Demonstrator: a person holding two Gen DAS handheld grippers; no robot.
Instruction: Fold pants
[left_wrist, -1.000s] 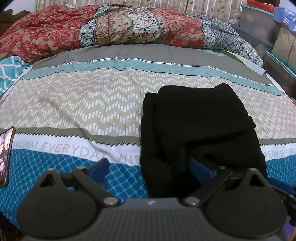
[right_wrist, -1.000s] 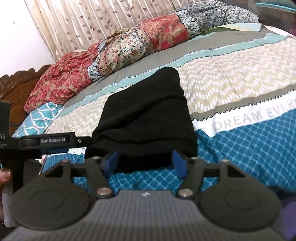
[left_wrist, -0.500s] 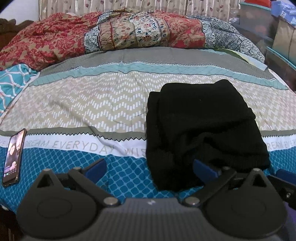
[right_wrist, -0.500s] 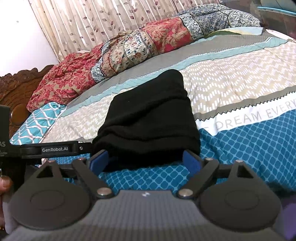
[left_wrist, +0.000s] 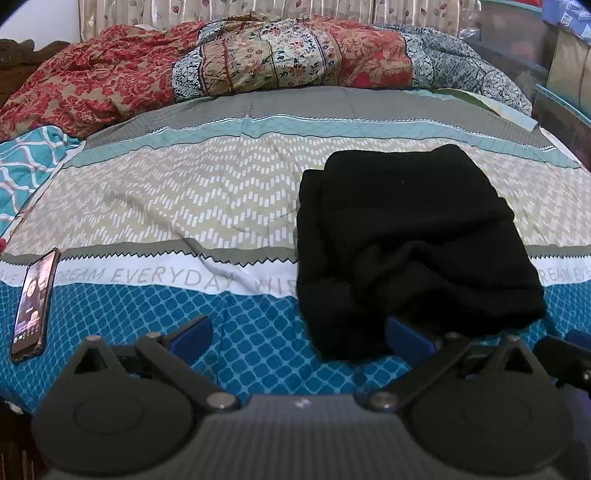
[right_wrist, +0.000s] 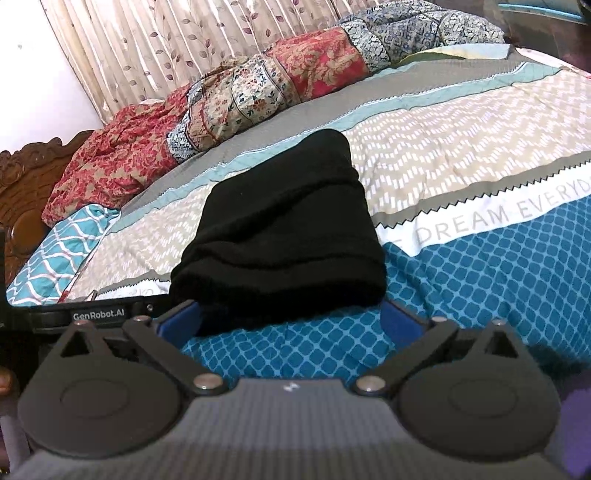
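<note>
The black pants (left_wrist: 406, 243) lie folded in a compact stack on the patterned bedspread (left_wrist: 207, 199). They also show in the right wrist view (right_wrist: 284, 236). My left gripper (left_wrist: 299, 334) is open and empty, just short of the stack's near left corner. My right gripper (right_wrist: 291, 319) is open and empty, its blue fingers on either side of the stack's near edge without pinching it. The left gripper's body (right_wrist: 96, 315) shows at the left of the right wrist view.
A phone (left_wrist: 33, 299) lies on the bedspread at the near left edge. A rumpled floral quilt (left_wrist: 258, 62) is piled along the far side. A teal patterned pillow (left_wrist: 26, 170) sits at the left. Shelves with boxes (left_wrist: 561, 74) stand at the right.
Both grippers have pulled back from the folded pants and risen a little. The right gripper's fingers have spread wider. The pants have not moved.
</note>
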